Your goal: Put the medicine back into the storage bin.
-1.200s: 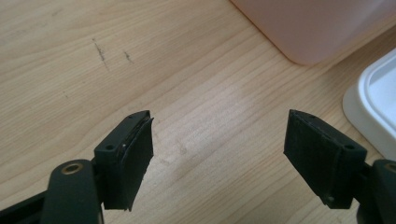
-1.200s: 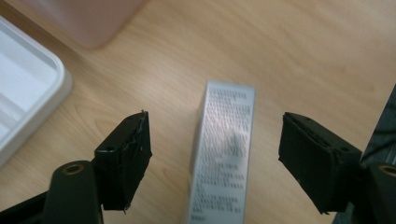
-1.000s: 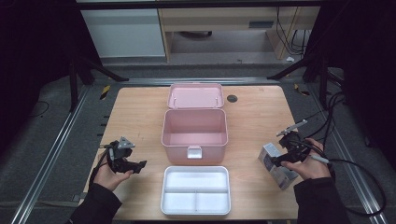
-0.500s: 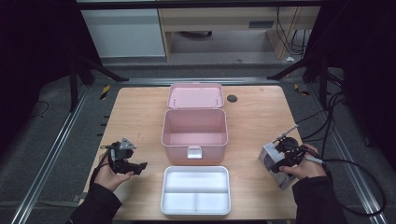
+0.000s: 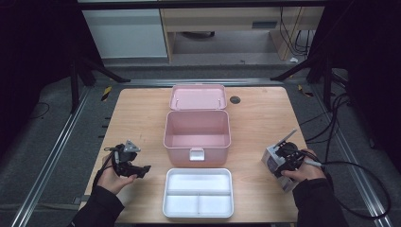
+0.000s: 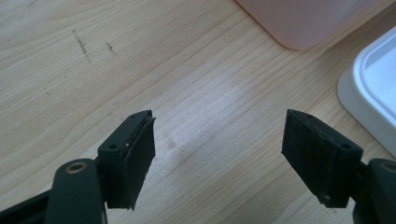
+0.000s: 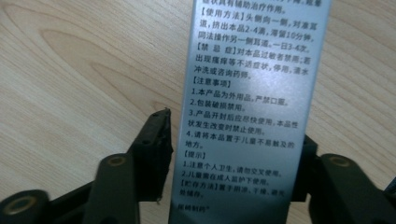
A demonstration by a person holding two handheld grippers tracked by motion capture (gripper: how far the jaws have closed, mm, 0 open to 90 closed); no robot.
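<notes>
A silver carton (image 5: 271, 159) printed with small text lies on the wooden table (image 5: 137, 123) at the right. My right gripper (image 5: 283, 161) is lowered over it. In the right gripper view the carton (image 7: 252, 93) sits between the jaws of that gripper (image 7: 233, 137), which have just been closing. The right pad is hidden under the carton's edge, and a thin gap still shows at the left pad (image 7: 156, 149). My left gripper (image 5: 140, 169) rests low at the table's left, held in a hand. It (image 6: 219, 135) stands open over bare wood.
An open pink box (image 5: 196, 147) stands mid-table with its lid (image 5: 197, 97) tipped back behind it. A white divided tray (image 5: 198, 173) lies in front of it, near the front edge. The tray's corner (image 6: 373, 84) and the pink box (image 6: 303, 18) lie ahead of the left gripper.
The right hand has sunk onto the silver carton and its jaws have narrowed around it. The left hand has stayed put.
</notes>
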